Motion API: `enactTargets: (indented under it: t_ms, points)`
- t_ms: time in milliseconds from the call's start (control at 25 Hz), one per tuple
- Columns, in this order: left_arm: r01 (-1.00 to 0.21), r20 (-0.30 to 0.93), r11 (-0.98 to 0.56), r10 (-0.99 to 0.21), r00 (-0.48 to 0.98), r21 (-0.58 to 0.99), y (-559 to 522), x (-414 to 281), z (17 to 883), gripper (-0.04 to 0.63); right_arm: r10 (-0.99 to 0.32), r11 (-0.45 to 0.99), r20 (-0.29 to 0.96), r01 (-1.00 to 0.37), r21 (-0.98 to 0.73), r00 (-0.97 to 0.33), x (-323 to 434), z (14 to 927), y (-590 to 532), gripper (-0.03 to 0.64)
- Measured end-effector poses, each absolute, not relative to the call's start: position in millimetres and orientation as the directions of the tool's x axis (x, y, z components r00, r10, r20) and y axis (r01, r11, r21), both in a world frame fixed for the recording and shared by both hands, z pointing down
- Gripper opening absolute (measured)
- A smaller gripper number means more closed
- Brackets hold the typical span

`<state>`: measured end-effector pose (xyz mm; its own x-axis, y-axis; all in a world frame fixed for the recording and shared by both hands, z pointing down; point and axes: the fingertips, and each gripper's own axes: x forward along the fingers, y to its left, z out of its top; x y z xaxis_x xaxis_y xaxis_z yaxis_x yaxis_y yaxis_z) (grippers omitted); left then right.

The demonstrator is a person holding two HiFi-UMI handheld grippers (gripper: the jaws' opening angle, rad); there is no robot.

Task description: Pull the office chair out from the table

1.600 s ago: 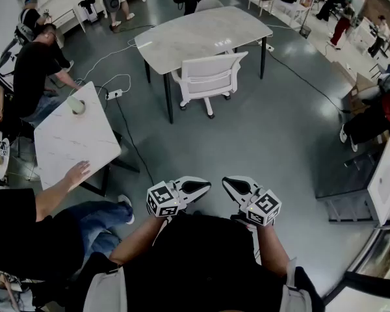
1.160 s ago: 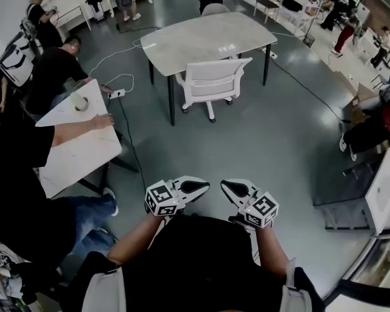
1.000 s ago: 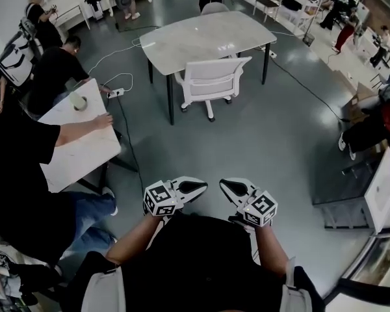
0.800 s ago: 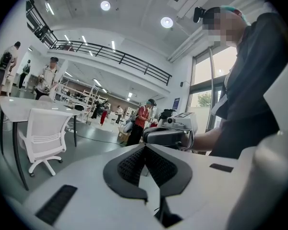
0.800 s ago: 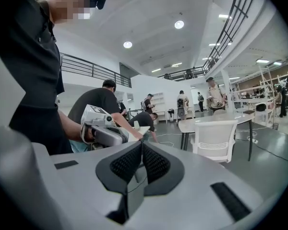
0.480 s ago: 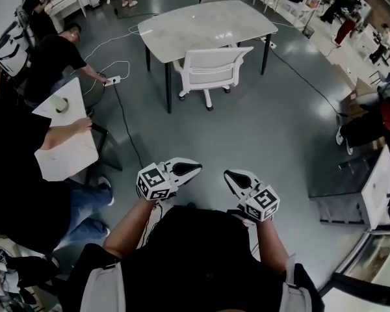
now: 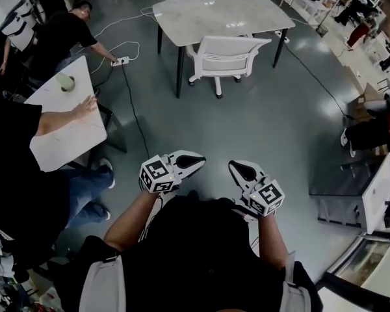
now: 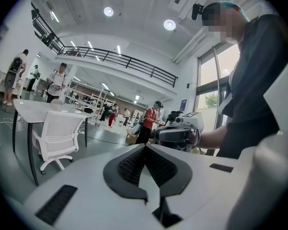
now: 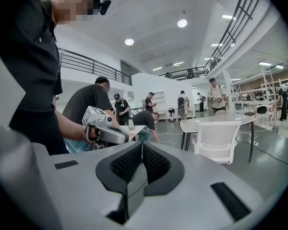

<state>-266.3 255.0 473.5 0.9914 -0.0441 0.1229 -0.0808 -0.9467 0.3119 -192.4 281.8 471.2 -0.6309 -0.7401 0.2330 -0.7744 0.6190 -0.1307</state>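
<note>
A white office chair (image 7: 229,56) stands tucked against the near side of a light marble table (image 7: 222,17), far ahead across the grey floor. The same chair (image 8: 57,135) and table (image 8: 43,110) appear at the left of the left gripper view, and the chair (image 9: 215,142) and table (image 9: 216,121) at the right of the right gripper view. My left gripper (image 7: 200,159) and right gripper (image 7: 234,166) are held close to my body, both shut and empty, well short of the chair.
A second white table (image 7: 58,119) with a green cup (image 7: 65,82) stands at the left, and a person's hand (image 7: 84,106) rests on it. A cable and power strip (image 7: 122,62) lie on the floor left of the chair. Other people stand around the room's edges.
The view has shifted as I moved forward: the chair and table now sit higher and a little more to the right. Both grippers stay shut and empty.
</note>
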Motion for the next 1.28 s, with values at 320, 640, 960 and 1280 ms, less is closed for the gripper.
enactTargets:
  t_ms: [320, 640, 960, 1280]
  points:
    - [-0.059, 0.127, -0.937, -0.016, 0.992, 0.344, 261.5, -273.7, 483.3, 0.012, -0.754, 0.593, 0.253, -0.794, -0.133, -0.606, -196.2, 476.4, 290.9, 0.021]
    - [-0.067, 0.134, -0.934, -0.02, 0.991, 0.35, 241.1, -261.4, 488.1, 0.012, -0.761, 0.581, 0.257, -0.802, -0.14, -0.596, -178.4, 482.9, 275.0, 0.022]
    - [-0.086, 0.147, -0.93, -0.035, 0.989, 0.356, 202.3, -240.2, 490.7, 0.012, -0.743, 0.608, 0.263, -0.785, -0.12, -0.616, -160.1, 483.8, 232.9, 0.021]
    - [-0.122, 0.163, -0.925, -0.067, 0.984, 0.361, 147.1, -204.4, 489.1, 0.012, -0.715, 0.644, 0.263, -0.756, -0.115, -0.648, -125.9, 480.3, 170.7, 0.022]
